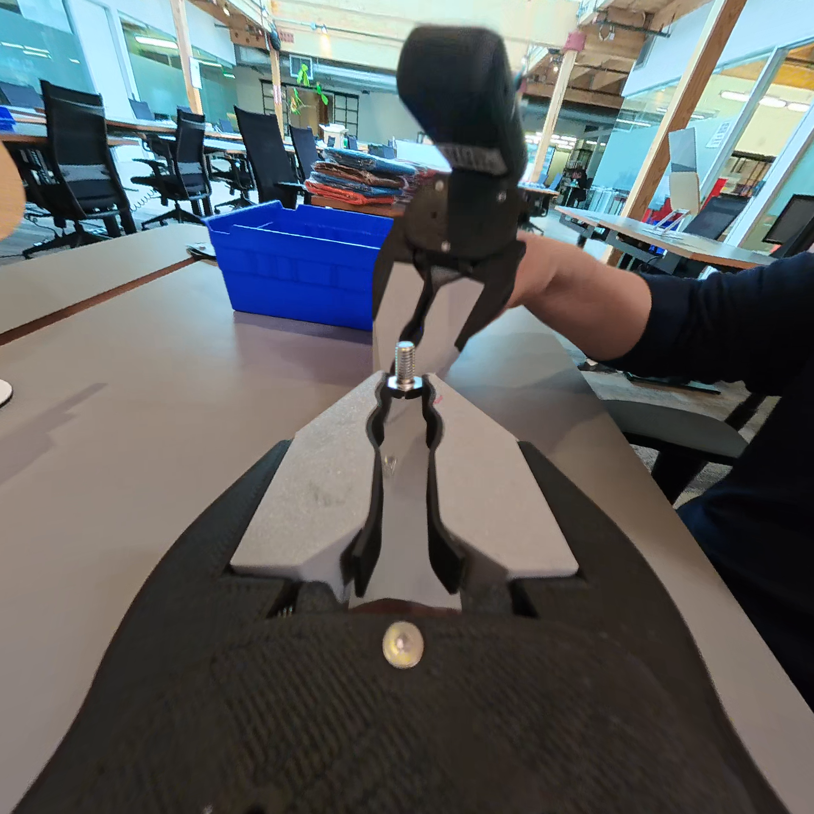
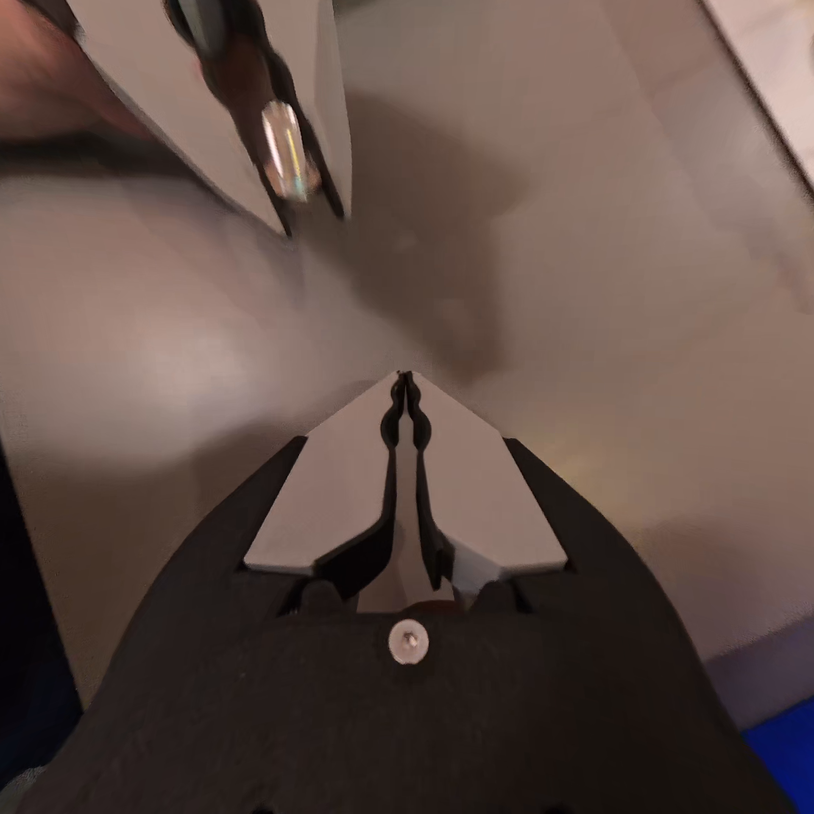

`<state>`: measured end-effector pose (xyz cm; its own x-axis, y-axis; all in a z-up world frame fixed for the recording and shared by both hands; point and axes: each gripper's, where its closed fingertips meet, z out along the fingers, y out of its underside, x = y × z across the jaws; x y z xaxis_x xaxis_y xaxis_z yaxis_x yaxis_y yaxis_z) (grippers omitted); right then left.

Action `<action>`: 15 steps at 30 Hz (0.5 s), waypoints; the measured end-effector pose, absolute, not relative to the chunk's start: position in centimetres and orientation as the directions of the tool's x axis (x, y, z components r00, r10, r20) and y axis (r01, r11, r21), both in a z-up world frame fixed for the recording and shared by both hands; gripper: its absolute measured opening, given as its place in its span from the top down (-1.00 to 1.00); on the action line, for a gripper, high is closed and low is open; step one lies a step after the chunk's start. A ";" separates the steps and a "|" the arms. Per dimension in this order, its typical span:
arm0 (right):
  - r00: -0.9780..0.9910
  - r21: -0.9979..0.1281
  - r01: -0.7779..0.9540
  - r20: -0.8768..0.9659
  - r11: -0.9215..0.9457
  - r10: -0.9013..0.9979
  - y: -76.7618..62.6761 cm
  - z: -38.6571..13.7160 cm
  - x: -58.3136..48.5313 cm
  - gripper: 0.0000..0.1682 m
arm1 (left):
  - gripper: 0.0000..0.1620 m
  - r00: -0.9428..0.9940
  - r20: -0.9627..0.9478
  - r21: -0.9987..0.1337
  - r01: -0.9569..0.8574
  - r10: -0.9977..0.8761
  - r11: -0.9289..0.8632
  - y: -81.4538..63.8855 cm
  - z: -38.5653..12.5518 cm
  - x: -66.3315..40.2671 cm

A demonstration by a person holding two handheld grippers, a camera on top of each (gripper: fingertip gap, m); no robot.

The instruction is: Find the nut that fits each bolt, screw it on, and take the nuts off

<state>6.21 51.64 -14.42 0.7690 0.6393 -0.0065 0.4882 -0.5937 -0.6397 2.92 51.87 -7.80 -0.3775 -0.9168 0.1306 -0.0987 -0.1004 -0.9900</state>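
I have the left gripper (image 1: 404, 387) clamped on a silver bolt (image 1: 404, 365), its jaws pinching the hex head at their very tips so the threaded shank stands upright above the fingers. No nut sits on the threads that I can see. In my right wrist view the same bolt (image 2: 288, 154) shows blurred at the upper left, held between the left gripper's (image 2: 308, 220) pale fingers above the grey tabletop (image 2: 572, 264).

My right gripper (image 2: 404, 374) has its jaws pressed together, the dark pads meeting at the tips with nothing visible between them. From the left wrist view this right gripper (image 1: 423, 352) hangs just behind and above the bolt, pointing down toward the table (image 1: 176, 396); there it is motion-blurred. A person's hand (image 1: 568, 286) in a dark sleeve grips it from the right.

Behind the bolt a blue plastic bin (image 1: 299, 260) rests on the table, well apart from both grippers; I cannot see what it contains. A corner of the same blue shows at the lower right of my right wrist view. Farther back there are black office chairs (image 1: 83, 149) and a stack of folded coloured cloths (image 1: 365, 176) on another desk.
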 end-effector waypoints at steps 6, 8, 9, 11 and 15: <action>0.771 -0.608 0.495 -0.022 -0.620 0.637 51.5 -17.9 5.7 1.00 | 0.85 -0.373 0.133 -0.989 -0.114 -0.918 -0.097 51.9 -8.2 3.1; 0.779 -0.649 0.450 -0.051 -0.613 0.625 51.8 -17.7 5.4 1.00 | 0.85 -0.372 0.134 -0.988 -0.116 -0.919 -0.097 51.9 -8.3 3.1; 0.782 -0.676 0.419 -0.071 -0.606 0.620 52.0 -17.5 5.3 1.00 | 0.85 -0.373 0.137 -0.988 -0.118 -0.918 -0.099 51.9 -8.4 3.1; 0.793 -0.746 0.367 -0.061 -0.555 0.606 52.8 -17.3 5.7 0.96 | 0.85 -0.372 0.139 -0.988 -0.118 -0.918 -0.101 51.9 -8.3 3.1; 0.858 -0.894 0.201 -0.037 -0.401 0.512 54.8 -14.3 7.6 0.95 | 0.85 -0.376 0.139 -0.988 -0.121 -0.916 -0.100 51.8 -8.3 3.2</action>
